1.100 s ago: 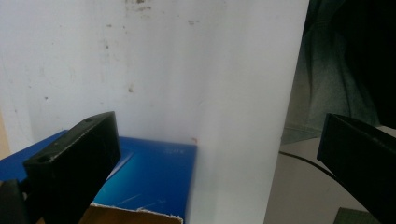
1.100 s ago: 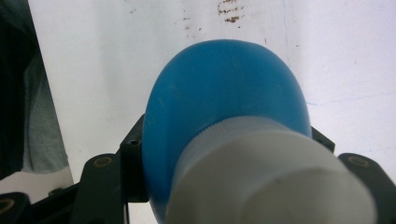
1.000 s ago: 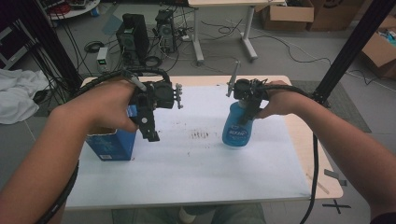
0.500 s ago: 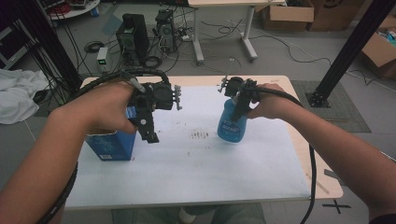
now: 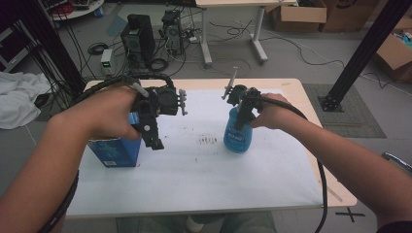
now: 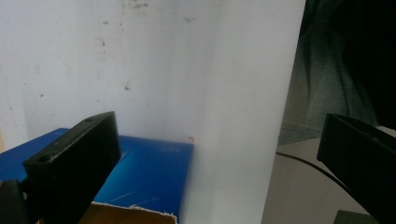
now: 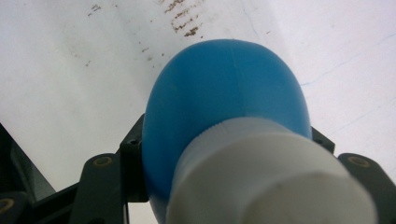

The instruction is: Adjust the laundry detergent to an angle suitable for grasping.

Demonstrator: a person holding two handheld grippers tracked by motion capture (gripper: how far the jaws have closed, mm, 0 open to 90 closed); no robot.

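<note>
High view: a person holds a claw in each hand over a white-sheeted counter [image 5: 204, 179].
Right claw [image 5: 241, 110]: clamped on the neck of a blue bottle [image 5: 238, 133], just under its white cap [image 7: 271, 172]; the right gripper view shows a black jaw at each side of the bottle's shoulder.
Bottle place: right of centre on the sheet, beside a patch of brown marks [image 5: 209, 141]; base at or just off the sheet, contact hard to tell.
Bottle axis: long axis near upright, cap up, base down, leaning slightly.
Left claw [image 5: 154, 137]: jaws stand wide apart with nothing between them, hanging just above a blue box [image 5: 114, 150].
Box: sits at the left of the sheet; the left gripper view shows a torn cardboard edge, so the top seems open.
Progress, judged: bottle is gripped and in hand; box not yet grasped. Likely left: bring the bottle to the box and put it in.
</note>
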